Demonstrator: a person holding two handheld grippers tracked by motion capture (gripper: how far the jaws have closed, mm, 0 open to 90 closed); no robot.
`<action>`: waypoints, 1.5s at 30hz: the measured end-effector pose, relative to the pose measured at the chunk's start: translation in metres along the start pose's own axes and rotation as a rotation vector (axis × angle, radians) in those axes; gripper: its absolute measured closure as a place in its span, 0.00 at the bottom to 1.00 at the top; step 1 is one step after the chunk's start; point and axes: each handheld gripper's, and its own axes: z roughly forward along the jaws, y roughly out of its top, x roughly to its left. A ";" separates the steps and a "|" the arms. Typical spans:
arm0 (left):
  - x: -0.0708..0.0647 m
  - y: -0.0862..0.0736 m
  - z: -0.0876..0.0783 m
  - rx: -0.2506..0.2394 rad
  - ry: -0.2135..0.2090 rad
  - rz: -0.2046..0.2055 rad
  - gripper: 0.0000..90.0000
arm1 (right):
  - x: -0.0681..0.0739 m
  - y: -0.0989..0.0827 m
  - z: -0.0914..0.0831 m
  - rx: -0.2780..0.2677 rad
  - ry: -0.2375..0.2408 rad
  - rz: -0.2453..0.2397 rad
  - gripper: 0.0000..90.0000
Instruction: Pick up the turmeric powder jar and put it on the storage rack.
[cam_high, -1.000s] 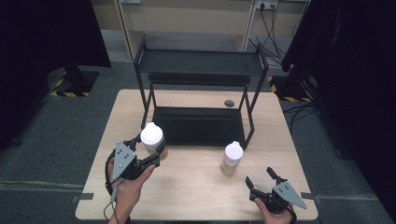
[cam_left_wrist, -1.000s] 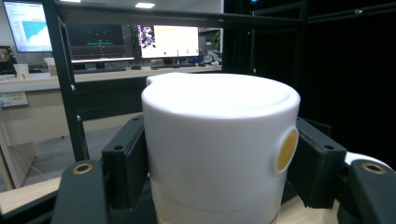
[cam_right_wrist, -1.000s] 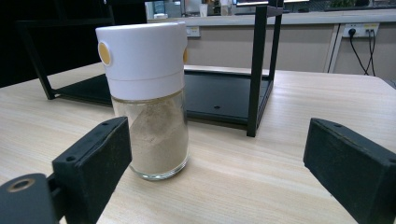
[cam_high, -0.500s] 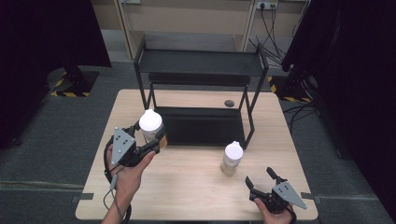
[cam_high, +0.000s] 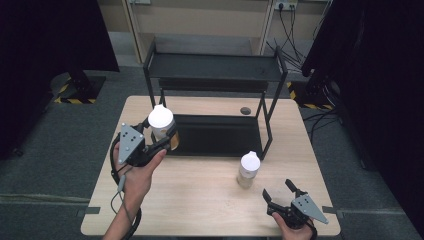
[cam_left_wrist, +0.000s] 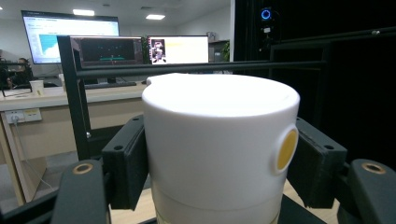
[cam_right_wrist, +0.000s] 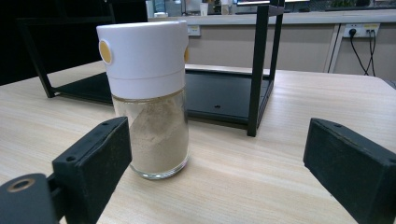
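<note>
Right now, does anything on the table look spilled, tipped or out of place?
Nothing stands out. One white-capped jar is held upright in the left gripper; the other jar stands upright on the table before the open right gripper. The black shelf rack sits square. No spill visible.

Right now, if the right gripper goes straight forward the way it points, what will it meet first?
Probably the spice jar standing on the table. The right gripper is open and aimed at it, though the jar sits left of centre between the jaws. The black rack comes behind it. Depth is hard to judge.
</note>
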 end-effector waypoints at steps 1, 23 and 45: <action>0.000 0.001 0.001 -0.003 0.001 -0.001 0.34 | 0.000 0.000 0.000 0.000 0.000 0.000 0.09; 0.009 0.033 0.031 -0.011 0.023 0.010 0.34 | 0.000 0.001 0.000 0.004 0.001 -0.003 0.09; 0.011 0.074 0.063 -0.014 0.041 0.023 0.34 | 0.000 0.001 0.001 0.008 0.004 -0.009 0.09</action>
